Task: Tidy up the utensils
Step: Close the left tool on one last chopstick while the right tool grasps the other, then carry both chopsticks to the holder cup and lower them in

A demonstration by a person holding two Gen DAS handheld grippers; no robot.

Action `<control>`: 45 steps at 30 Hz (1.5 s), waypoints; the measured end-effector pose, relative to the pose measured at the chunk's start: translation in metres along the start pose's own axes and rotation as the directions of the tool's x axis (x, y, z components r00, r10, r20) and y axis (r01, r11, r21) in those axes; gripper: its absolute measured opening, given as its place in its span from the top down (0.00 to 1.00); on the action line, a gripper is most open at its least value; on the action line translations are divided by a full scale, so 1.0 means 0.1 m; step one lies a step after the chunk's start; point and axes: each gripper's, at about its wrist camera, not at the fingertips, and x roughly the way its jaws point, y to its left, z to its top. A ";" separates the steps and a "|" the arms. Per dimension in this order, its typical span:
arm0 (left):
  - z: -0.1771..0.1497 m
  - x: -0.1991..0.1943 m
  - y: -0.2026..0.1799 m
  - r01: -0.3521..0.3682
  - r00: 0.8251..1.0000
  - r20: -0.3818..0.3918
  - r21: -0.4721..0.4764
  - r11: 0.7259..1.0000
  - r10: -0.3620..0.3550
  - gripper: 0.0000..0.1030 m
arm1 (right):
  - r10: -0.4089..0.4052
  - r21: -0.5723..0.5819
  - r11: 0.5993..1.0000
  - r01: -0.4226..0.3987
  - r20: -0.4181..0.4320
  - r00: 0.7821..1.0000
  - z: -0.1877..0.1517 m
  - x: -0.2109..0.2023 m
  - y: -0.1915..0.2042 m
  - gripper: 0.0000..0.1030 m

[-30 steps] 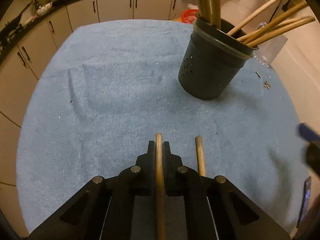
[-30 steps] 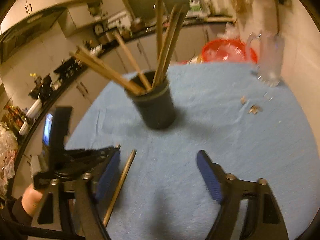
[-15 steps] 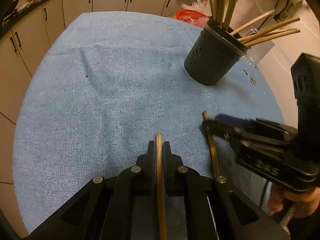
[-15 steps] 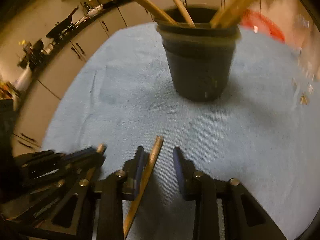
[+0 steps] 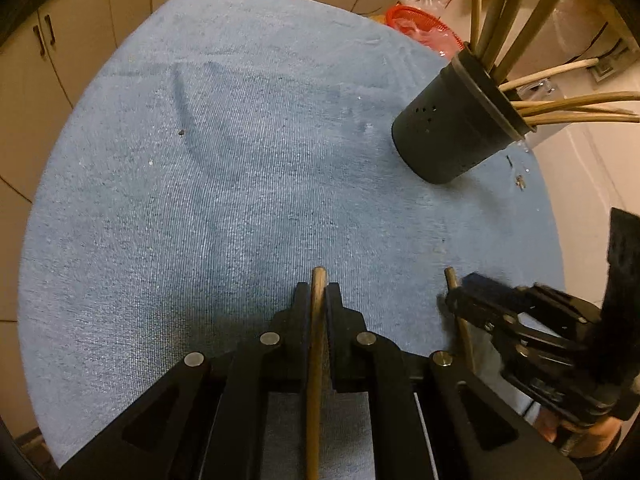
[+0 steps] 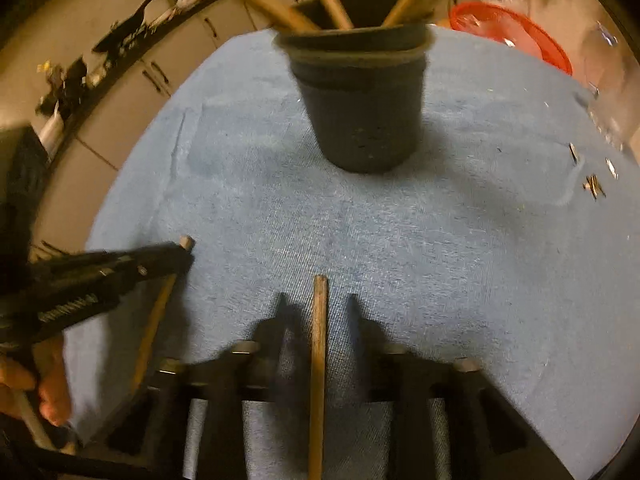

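Black left claw (image 5: 319, 300), round silver screws, perhaps blue pads

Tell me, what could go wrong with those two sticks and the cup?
1. The right gripper is opening and its pads stand clear of the stick between them, so that stick may not be gripped.
2. The cup already holds many splayed sticks; poking another in could bump them or tip the cup.
3. The left gripper, shut on its own stick, sits close beside the right, so they might collide.

Home kitchen, cabinets (image 5: 84, 36), cluttered counter (image 6: 80, 76)
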 end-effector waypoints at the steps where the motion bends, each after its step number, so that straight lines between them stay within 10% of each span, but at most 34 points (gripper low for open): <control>1: 0.02 0.01 -0.02 -0.011 1.000 -0.004 0.000 1.000 0.011 0.93 | -0.004 -0.003 1.000 0.004 0.007 1.000 0.01 -0.03 -0.01 0.62; 8: 0.12 0.13 -0.10 -0.043 0.999 -0.026 0.003 0.999 0.043 0.93 | -0.040 -0.043 0.998 0.040 -0.005 0.999 0.03 0.01 0.08 0.64; 17: 0.14 0.18 -0.33 -0.082 0.997 -0.011 0.035 0.996 0.082 0.93 | -0.165 -0.113 0.978 0.177 0.107 0.980 -0.07 0.16 0.26 0.92; 28: 0.01 0.16 -0.55 -0.119 0.989 0.095 0.058 0.991 0.113 0.94 | -0.057 -0.083 0.994 0.076 0.219 0.974 -0.19 -0.29 0.03 0.93; 45: -0.13 -1.02 -0.84 0.002 0.915 0.403 0.079 0.997 -0.034 0.94 | 0.054 -0.102 0.995 -0.003 0.505 0.862 -0.26 -1.48 0.25 0.93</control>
